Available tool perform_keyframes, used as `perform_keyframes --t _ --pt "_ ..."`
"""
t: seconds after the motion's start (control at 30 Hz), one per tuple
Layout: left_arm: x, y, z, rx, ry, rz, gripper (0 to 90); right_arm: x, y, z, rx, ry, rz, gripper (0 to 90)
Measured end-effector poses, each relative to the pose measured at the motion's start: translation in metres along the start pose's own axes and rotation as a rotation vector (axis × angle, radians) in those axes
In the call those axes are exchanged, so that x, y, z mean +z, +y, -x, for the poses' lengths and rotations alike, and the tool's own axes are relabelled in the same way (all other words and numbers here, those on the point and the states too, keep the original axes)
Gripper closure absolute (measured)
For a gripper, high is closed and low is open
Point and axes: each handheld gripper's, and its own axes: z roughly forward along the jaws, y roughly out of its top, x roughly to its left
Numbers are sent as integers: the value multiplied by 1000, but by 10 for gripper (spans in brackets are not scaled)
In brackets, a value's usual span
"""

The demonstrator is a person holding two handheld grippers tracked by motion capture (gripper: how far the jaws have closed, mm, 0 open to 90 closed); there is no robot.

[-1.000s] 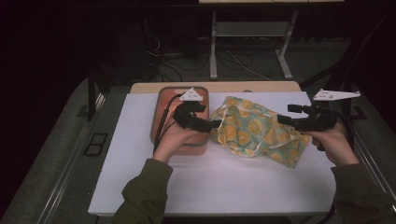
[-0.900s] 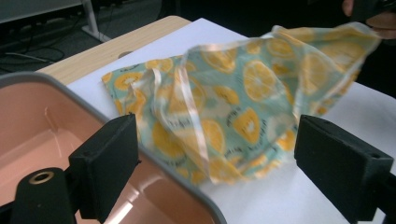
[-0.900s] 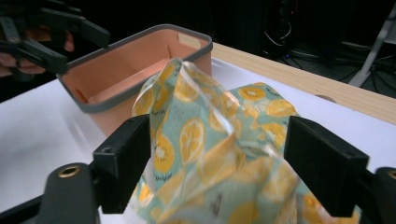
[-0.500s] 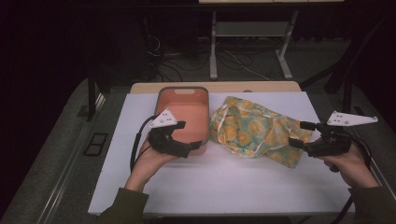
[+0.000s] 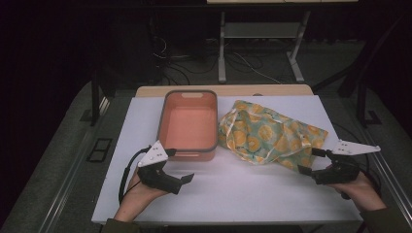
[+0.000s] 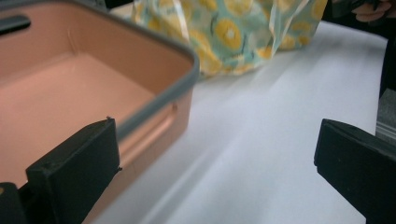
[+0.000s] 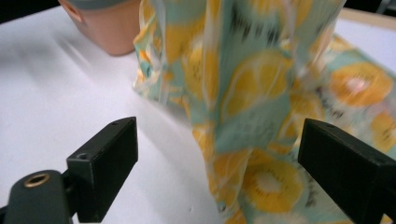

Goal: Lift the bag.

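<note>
White and bare across its near half, the surface (image 5: 252, 194) carries two things at its far middle. Largest is the fruit-print cloth bag (image 5: 269, 133), crumpled at centre-right; it looks soft, light and floppy, so it should sag when lifted, and a bunched edge or the pale drawstring near its left end seems the best hold. Touching or just beside its left edge sits the salmon plastic bin (image 5: 188, 125), stiff, empty, grey-rimmed. The right gripper (image 5: 311, 165) rests at the bag's near right corner, jaws spread wide around the cloth without closing. The left gripper (image 5: 180, 178), also released, lies near the bin's near wall, holding nothing. Nothing blocks either approach.
</note>
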Motion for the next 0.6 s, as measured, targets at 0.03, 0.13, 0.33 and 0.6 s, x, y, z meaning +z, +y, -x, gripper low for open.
perform_keyframes --t 0.03,0.13,0.33,0.6 --pt "0 -4 0 -9 2 -6 0 1 -3 -1 3 -3 -6 119" --pt "-1 -17 -1 -17 17 -31 0 5 -9 -2 -1 -3 -21 119" --pt "1 -35 -8 -55 35 -32 0 14 -15 -5 -22 -3 -36 119" --pt "6 -40 -8 -72 20 -48 0 16 -16 -5 -30 -9 -43 119"
